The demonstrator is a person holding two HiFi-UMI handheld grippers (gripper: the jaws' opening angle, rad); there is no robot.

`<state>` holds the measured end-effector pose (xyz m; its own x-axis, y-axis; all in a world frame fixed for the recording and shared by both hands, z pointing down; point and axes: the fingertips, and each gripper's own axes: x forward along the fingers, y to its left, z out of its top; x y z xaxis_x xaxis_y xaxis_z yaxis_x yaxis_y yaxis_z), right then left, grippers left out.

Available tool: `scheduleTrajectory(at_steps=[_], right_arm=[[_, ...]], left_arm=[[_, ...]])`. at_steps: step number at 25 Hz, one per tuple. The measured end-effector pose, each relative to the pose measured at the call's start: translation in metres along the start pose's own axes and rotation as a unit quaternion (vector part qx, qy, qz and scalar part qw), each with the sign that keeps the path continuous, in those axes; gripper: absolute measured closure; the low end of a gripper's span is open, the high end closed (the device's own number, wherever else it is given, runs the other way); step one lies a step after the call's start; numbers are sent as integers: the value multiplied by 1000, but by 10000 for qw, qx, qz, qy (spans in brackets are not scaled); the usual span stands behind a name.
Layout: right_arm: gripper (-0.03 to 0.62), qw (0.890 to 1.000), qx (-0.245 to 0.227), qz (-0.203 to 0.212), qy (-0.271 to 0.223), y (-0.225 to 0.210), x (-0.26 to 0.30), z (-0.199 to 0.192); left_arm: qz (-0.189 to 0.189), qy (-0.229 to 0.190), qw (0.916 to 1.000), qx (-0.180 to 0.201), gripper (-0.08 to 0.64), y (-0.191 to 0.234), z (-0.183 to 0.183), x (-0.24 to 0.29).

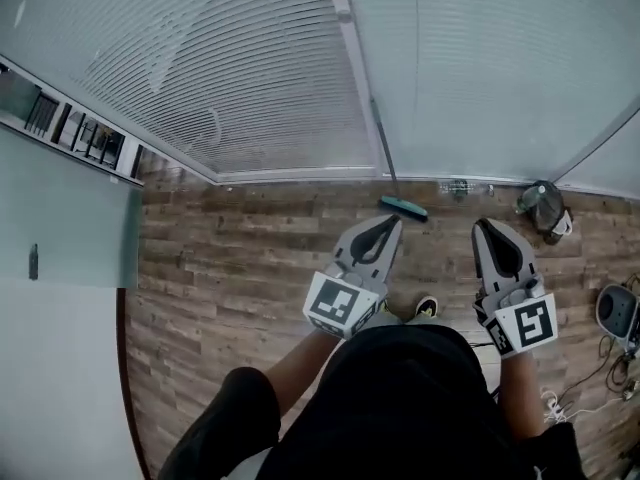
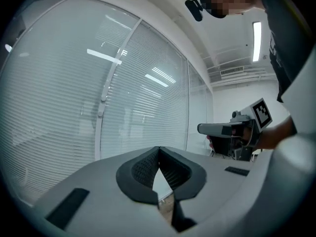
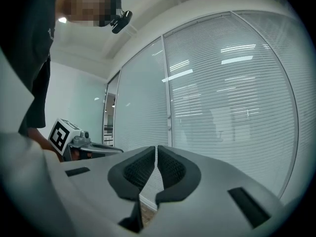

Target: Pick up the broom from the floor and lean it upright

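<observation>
The broom's teal head (image 1: 403, 207) rests on the wood floor at the foot of the glass wall. Its pale handle (image 1: 352, 48) seems to run up along the window post; I cannot tell it clearly from the post. My left gripper (image 1: 388, 220) hangs just in front of the broom head, shut and empty. My right gripper (image 1: 484, 225) is level with it to the right, also shut with nothing in it. In the left gripper view the pads (image 2: 143, 169) meet at the tip. In the right gripper view only a thin slit shows between the pads (image 3: 138, 169).
Blinds behind glass (image 1: 250, 78) fill the wall ahead. A dark bag-like object (image 1: 545, 208) lies at the wall's right end. A round grey device (image 1: 617, 311) and cables (image 1: 590, 378) sit at the right edge. A shelf (image 1: 80, 133) and a grey partition (image 1: 60, 218) stand left.
</observation>
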<state>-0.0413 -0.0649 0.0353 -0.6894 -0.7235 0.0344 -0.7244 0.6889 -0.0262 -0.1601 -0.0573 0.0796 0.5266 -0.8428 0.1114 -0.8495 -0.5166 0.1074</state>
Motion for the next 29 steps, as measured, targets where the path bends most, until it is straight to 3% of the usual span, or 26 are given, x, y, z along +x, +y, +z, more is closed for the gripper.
scheduleTrajectory(at_steps=[9,16,18,21,29], right_arm=[[561,9993,214,201,-243,-7,-5,-5],[561,9992,-28,382,97,5,-6,-16],[561,9991,-40,410,69,-8,-5,-21],[561,9986,193,329,-358,-39,-10,-10],[561,9995,83,122,-269,-109,-58,-12]], left_arm=[[424,80,9991,27,537,-5,-10,-6],[578,85,9982,-117,537,-2,-7,-28],[637,106,9979,-14,537,-1,-8,-21],[624,69,9978,229,537,-18,-7,4],[647,104,9976,228,537,-53,-16,37]])
